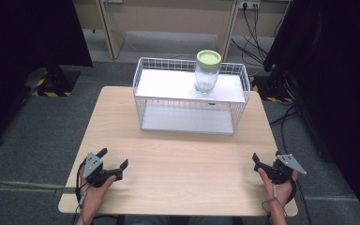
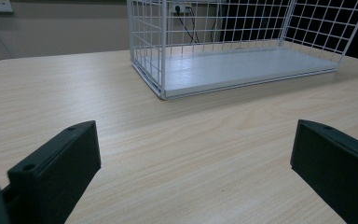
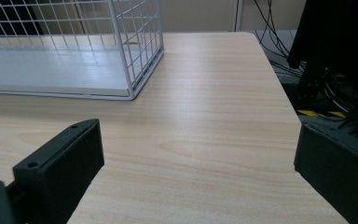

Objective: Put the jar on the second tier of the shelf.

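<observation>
Light wooden table (image 1: 178, 164) carried a white wire rack (image 1: 143, 101) at its far middle. A clear glass jar (image 1: 206, 75) with a green lid (image 1: 208, 57) stood upright on the rack's top shelf, right of centre; lower shelf bare. Left gripper (image 1: 114, 162) sat near the table's near-left corner, jaws wide apart, holding nothing. Right gripper (image 1: 258, 161) near the near-right corner, also spread wide and empty. Both well apart from the rack, bare tabletop between. Cables (image 1: 255, 28) on the floor behind.

A wire rack (image 1: 191, 96) stands on the table (image 1: 178, 164) ahead of both grippers; a jar (image 1: 207, 71) sits on its upper shelf, toward the right.
</observation>
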A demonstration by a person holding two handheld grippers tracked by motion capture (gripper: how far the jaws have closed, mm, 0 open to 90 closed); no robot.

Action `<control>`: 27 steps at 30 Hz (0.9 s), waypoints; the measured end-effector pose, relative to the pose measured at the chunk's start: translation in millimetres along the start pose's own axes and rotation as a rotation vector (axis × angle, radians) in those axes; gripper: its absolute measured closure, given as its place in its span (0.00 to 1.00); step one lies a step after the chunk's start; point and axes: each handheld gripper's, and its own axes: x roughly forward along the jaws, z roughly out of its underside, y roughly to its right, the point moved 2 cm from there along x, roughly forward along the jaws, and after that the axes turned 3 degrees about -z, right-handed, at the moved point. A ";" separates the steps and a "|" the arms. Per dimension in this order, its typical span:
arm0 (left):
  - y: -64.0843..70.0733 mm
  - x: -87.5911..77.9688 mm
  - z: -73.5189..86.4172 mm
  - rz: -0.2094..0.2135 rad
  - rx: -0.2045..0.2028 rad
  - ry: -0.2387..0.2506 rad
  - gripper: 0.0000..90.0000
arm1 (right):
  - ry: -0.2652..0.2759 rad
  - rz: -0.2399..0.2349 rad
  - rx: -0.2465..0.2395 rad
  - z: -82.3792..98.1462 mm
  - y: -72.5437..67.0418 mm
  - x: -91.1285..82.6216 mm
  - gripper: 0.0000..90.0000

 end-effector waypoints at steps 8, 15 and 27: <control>0.2 0.1 0.0 0.001 0.001 -0.001 0.01 | 0.010 0.002 0.001 0.3 0.0 -1.0 0.02; 0.6 0.1 0.0 0.001 0.004 0.000 0.01 | 0.020 0.003 0.005 0.6 0.2 -2.0 0.03; 0.7 0.4 -0.1 0.003 0.006 -0.003 0.01 | 0.022 0.001 0.007 0.6 0.8 -2.2 0.03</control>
